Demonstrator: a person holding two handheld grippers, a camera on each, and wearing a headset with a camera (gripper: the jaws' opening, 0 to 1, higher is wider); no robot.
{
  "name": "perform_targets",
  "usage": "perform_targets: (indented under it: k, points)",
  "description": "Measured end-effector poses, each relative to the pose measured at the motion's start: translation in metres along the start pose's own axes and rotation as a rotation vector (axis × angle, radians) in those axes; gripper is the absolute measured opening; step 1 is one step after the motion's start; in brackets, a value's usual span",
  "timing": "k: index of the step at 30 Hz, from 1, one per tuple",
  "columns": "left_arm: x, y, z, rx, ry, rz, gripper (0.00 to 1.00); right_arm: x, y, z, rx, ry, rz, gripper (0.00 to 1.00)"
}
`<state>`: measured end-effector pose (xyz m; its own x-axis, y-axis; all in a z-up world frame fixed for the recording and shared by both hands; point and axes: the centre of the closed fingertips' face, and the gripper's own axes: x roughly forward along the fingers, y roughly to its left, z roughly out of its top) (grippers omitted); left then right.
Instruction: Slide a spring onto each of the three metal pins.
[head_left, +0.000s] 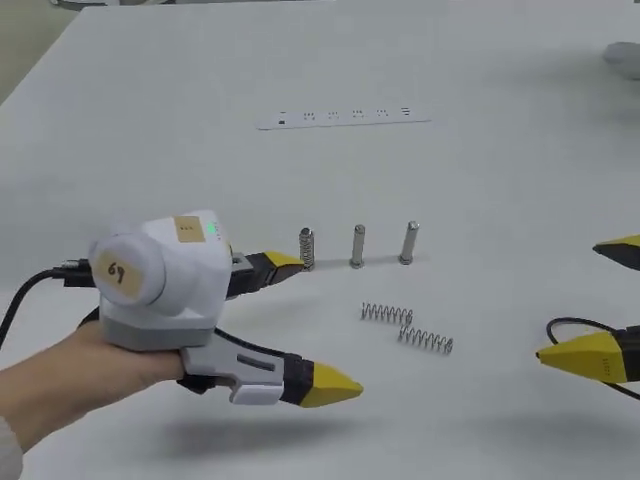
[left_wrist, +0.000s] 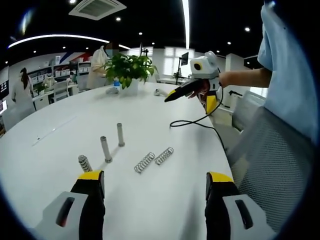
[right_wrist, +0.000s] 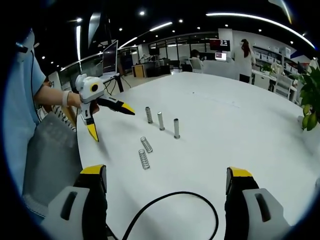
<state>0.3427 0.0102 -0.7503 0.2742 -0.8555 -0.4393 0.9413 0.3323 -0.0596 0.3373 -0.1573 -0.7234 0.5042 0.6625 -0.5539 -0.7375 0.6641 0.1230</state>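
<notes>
left tongs (head_left: 327, 323) and right tongs (head_left: 571, 300) gape wide, empty, and the loose springs (head_left: 387, 314) lying between them may roll off, or the bare pins (head_left: 358, 246) beyond tip, if nudged carelessly.

head view: high, angled down, near white tabletop (head_left: 180, 120) | left gripper view, right gripper view: low, opposed across it | shared: three upright silver metal pins (head_left: 358, 246)
</notes>
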Motion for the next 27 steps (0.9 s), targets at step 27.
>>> perform_targets:
  k: [27]
  points:
    - [0.037,0.013,-0.006,0.045,0.012,-0.055,0.56,0.005,0.003,-0.012,0.023,0.021,0.018,0.96]
